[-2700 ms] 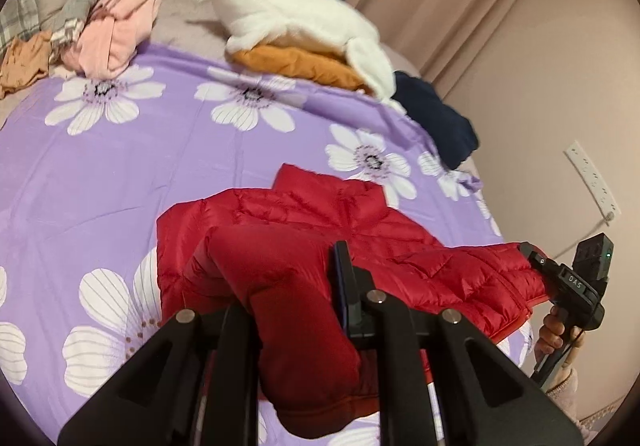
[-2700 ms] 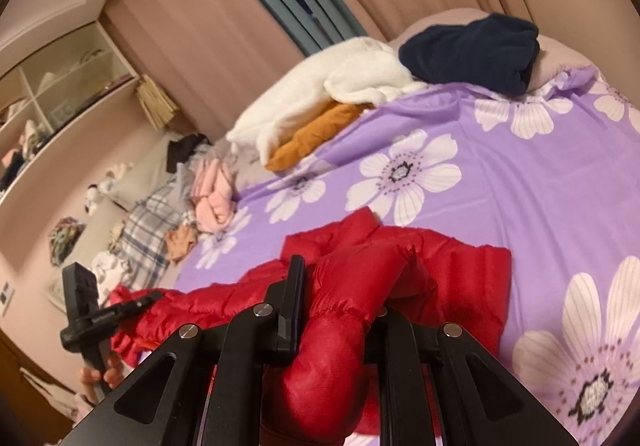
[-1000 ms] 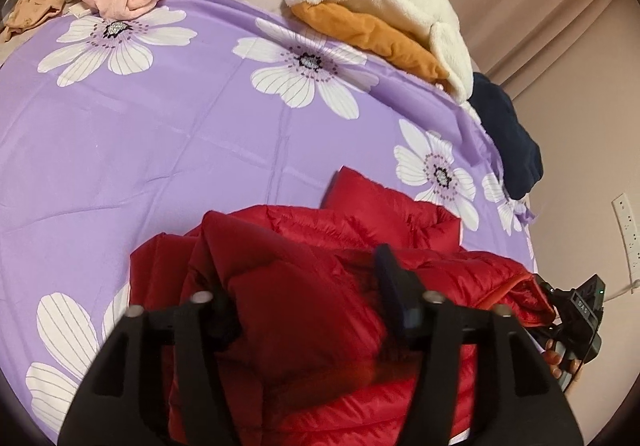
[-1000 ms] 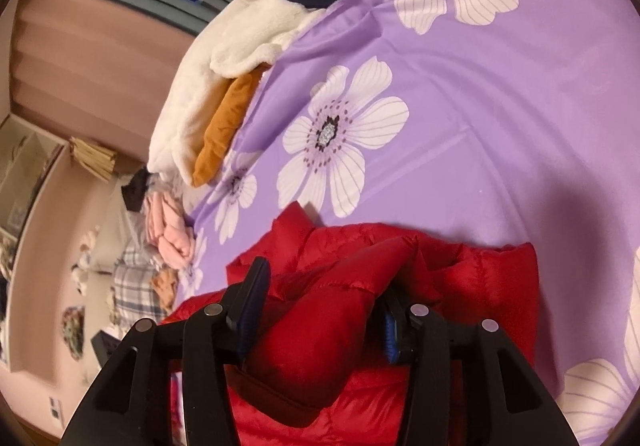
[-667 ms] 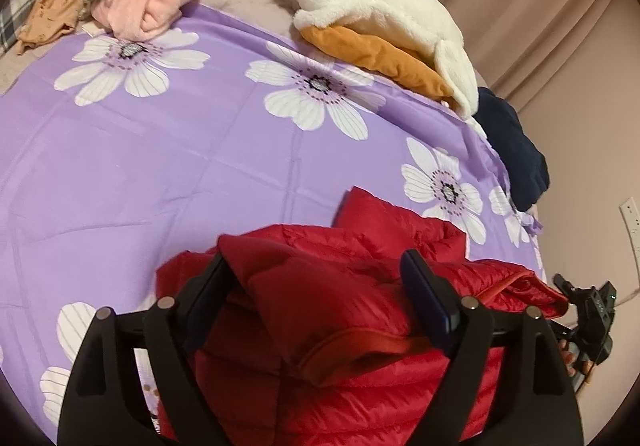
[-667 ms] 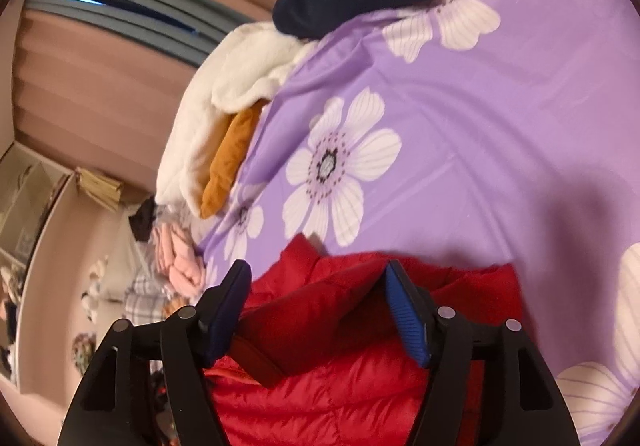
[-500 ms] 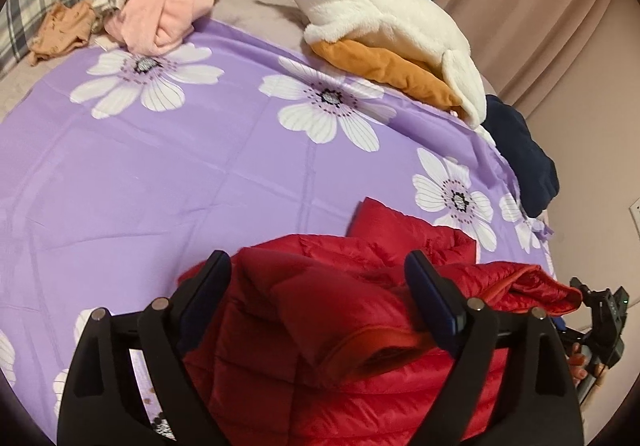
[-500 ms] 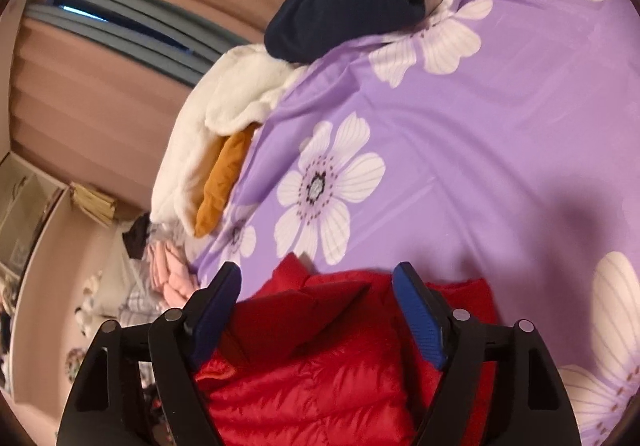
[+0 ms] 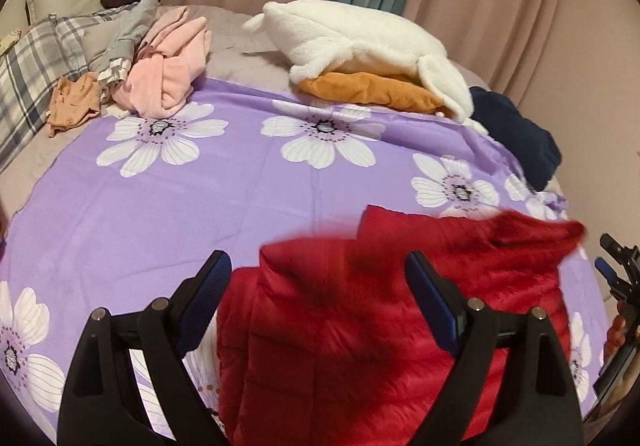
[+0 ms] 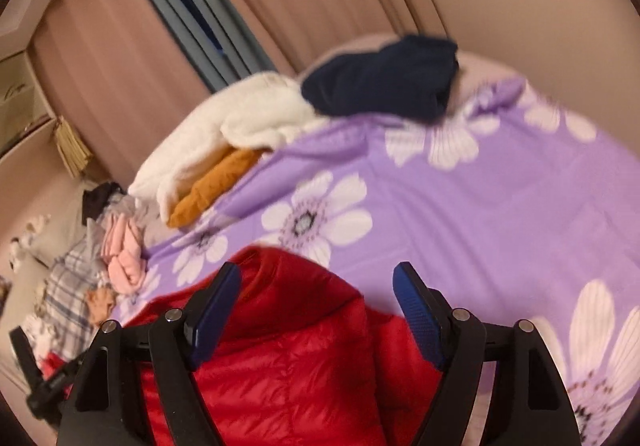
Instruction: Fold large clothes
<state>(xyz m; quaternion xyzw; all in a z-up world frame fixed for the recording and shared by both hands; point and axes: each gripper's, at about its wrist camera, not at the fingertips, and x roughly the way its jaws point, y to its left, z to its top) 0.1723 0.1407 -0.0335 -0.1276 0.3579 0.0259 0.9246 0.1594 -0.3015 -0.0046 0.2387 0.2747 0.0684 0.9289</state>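
Observation:
A red quilted puffer jacket [image 9: 380, 326] lies on the purple flowered sheet [image 9: 160, 205], its sleeves laid in over the body and its collar pointing toward the far side. My left gripper [image 9: 316, 266] hovers above the jacket's near part, jaws wide and nothing between the pads. In the right wrist view the same jacket [image 10: 288, 366] lies under my right gripper [image 10: 318, 274], which is also open and holds nothing. The jacket's right edge is blurred in the left wrist view.
A white fluffy garment [image 9: 360, 41] lies on an orange one [image 9: 372, 91] at the far side of the bed. A navy garment [image 9: 516, 137] sits to the right. Pink clothes [image 9: 168, 73] and a plaid cloth [image 9: 28, 73] lie at the far left. Curtains hang behind.
Both grippers were shut on the red sleeves, laid them over the jacket, then opened and let go. Both have since lifted up and away from the jacket.

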